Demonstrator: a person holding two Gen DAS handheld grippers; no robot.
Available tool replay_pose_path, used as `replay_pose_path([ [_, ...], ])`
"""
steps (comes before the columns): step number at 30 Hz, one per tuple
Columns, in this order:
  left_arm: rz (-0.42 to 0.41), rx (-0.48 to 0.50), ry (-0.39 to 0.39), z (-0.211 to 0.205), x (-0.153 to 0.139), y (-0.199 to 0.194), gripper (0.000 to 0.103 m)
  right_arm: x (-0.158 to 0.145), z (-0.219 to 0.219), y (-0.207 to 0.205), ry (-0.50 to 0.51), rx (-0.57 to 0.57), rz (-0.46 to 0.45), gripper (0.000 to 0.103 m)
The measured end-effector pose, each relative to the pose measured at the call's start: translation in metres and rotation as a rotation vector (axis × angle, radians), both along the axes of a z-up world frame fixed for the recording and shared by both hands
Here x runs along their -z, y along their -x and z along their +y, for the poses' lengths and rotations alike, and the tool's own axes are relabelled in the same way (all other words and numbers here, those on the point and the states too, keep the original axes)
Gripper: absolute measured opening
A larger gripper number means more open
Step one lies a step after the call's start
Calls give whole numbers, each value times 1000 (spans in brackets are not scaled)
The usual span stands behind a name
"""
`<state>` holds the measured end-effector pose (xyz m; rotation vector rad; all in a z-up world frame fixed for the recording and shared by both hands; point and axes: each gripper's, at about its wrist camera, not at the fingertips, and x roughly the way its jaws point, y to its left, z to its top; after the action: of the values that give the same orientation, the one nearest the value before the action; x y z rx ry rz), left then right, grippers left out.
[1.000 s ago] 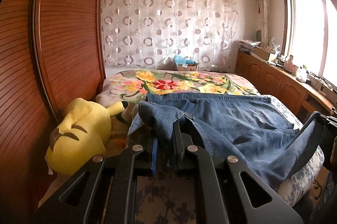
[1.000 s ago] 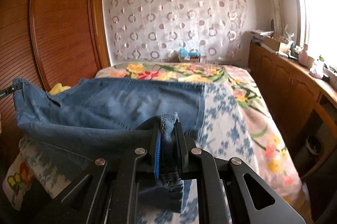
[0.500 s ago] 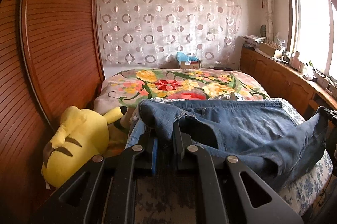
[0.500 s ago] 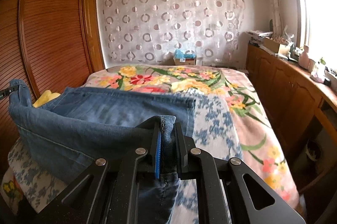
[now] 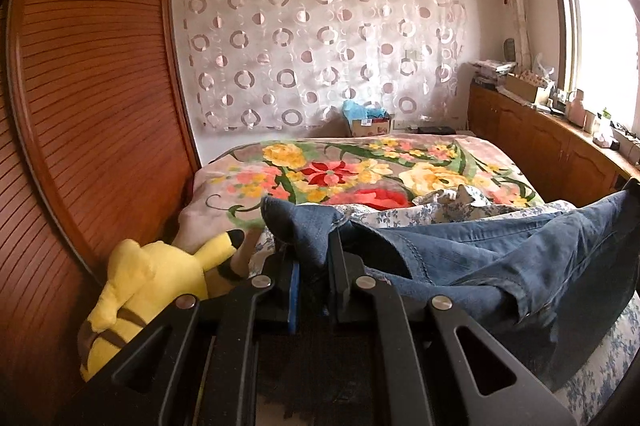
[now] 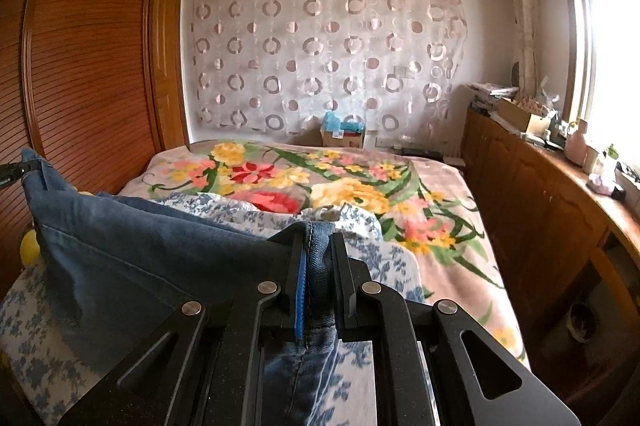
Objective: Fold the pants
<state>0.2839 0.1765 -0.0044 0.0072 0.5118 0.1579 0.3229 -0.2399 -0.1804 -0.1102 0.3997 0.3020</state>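
Blue denim pants [image 5: 500, 258] hang stretched between my two grippers above the near end of the bed. My left gripper [image 5: 311, 254] is shut on one end of the lifted edge. My right gripper [image 6: 318, 250] is shut on the other end of the pants [image 6: 140, 258], with a fold of denim hanging down between its fingers. In the right wrist view the left gripper's tip [image 6: 12, 173] shows at the far left holding its corner. In the left wrist view the right gripper [image 5: 634, 185] shows at the far right edge.
The bed carries a floral blanket [image 5: 360, 169] and a blue-and-white flowered sheet [image 6: 380, 258]. A yellow plush toy [image 5: 152, 282] lies by the wooden wardrobe [image 5: 80, 105] on the left. Wooden cabinets [image 6: 540, 193] with clutter run along the right under the window. A cardboard box [image 6: 342, 135] sits beyond the bed.
Both grippers have drawn back toward the near end of the bed and risen, pulling the pants with them. More of the floral blanket now shows beyond the denim.
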Motion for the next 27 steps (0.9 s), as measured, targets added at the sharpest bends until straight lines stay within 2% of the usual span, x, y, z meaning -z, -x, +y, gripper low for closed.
replay_pose_path([
  [11, 74, -2, 16, 8, 24, -62, 12, 10, 17, -56, 70, 25, 34, 10],
  [20, 163, -1, 43, 20, 51, -86, 13, 22, 42, -102, 131, 34, 134, 11],
  [23, 172, 8, 24, 16, 53, -80, 26, 13, 40, -110, 134, 44, 159, 13],
  [25, 163, 13, 27, 17, 50, -74, 45, 9, 39, -113, 139, 51, 169, 23],
  [27, 149, 25, 45, 20, 45, -67, 50, 5, 38, -111, 137, 57, 171, 32],
])
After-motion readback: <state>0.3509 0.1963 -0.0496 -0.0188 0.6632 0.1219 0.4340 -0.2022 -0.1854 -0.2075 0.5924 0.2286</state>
